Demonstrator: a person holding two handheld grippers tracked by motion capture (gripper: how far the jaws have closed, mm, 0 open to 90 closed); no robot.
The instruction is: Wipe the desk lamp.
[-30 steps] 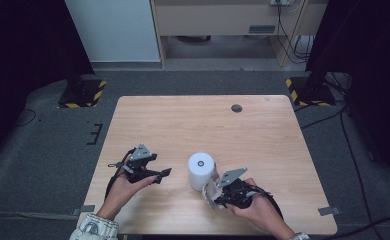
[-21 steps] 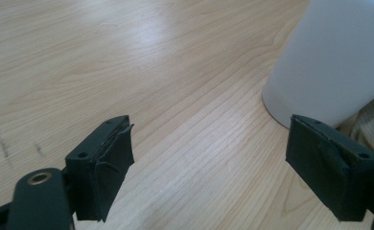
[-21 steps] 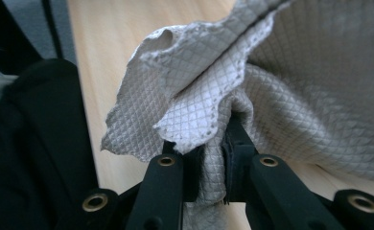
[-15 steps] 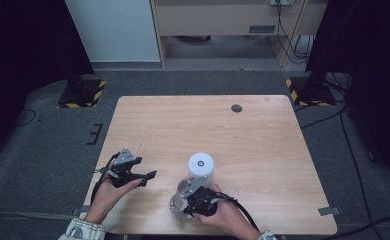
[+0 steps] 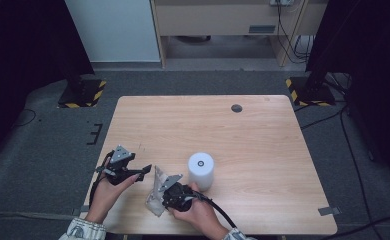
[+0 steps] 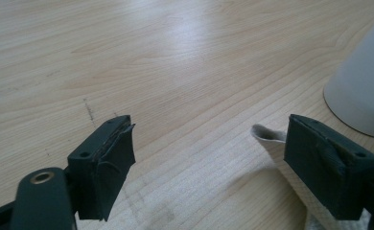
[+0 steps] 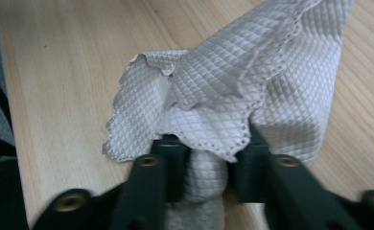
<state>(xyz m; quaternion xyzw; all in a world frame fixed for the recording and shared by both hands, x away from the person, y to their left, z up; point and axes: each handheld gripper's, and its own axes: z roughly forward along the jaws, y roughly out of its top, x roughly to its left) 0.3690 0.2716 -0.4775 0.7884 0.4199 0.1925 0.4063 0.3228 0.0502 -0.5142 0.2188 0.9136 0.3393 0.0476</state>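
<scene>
Right tool (image 5: 159, 192) clamped on a bunched sheet of embossed paper towel (image 7: 233, 100), held up off the worktop (image 5: 263, 130) at its near edge, just left of the upright white paper-towel roll (image 5: 201, 170). Left tool (image 5: 140, 171) spread wide and empty, aimed rightward at the sheet, whose free corner (image 6: 266, 134) sits just beside its far jaw, not between the two. Nearer to that loose edge than anything else, then, the left tool. Hard to tell: the sheet's long axis, crumpled as it hangs, and whether its bottom brushes the wood.
</scene>
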